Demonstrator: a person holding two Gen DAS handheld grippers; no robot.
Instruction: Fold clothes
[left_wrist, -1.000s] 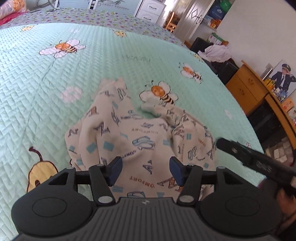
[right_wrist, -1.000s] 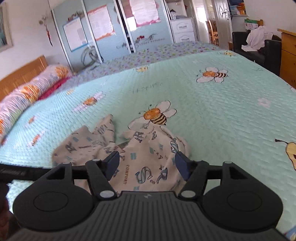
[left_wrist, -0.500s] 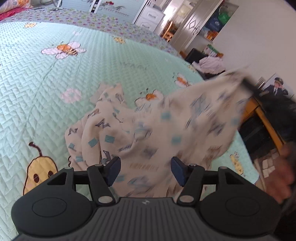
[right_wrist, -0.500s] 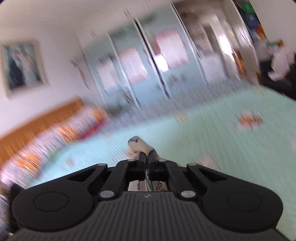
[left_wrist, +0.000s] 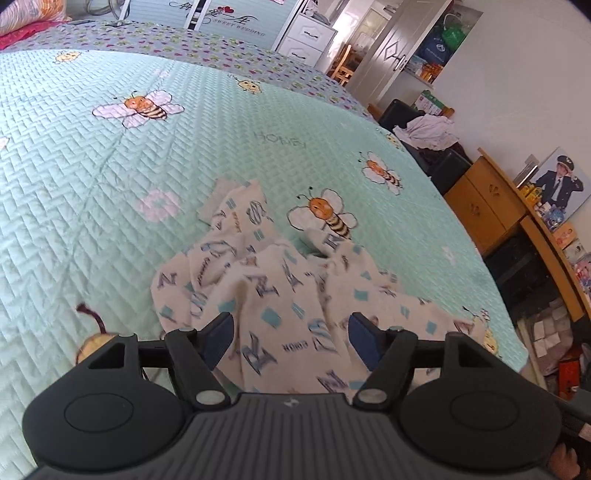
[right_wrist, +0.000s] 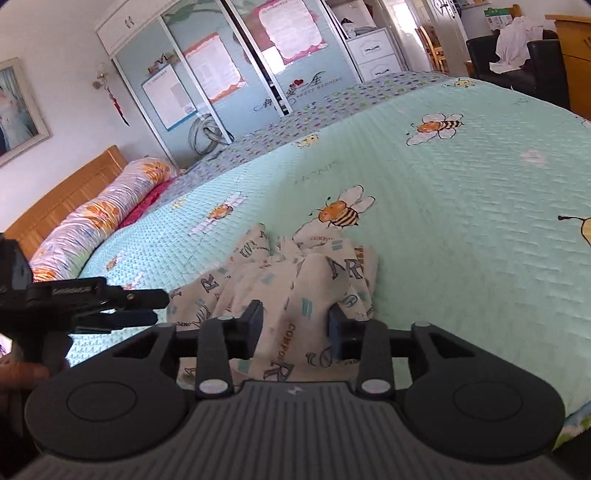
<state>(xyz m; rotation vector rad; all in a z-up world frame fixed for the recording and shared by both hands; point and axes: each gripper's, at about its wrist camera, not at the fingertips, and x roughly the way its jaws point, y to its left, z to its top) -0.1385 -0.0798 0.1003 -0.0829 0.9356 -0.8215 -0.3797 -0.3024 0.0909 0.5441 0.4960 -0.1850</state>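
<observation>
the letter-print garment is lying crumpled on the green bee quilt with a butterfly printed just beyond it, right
Not quite: the print just beyond the crumpled letter-print garment is a bee, not a butterfly. The left wrist view shows it on the green bee quilt; the rest is right.

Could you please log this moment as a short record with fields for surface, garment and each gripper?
surface: bed with a green bee-print quilt
garment: cream letter-print cloth, crumpled, unfolded, near the quilt's front edge
left gripper: jaws opening, above the cloth, nothing pinched
right gripper: jaws opening, cloth bunched between them
other: floral pillow by the headboard
</observation>
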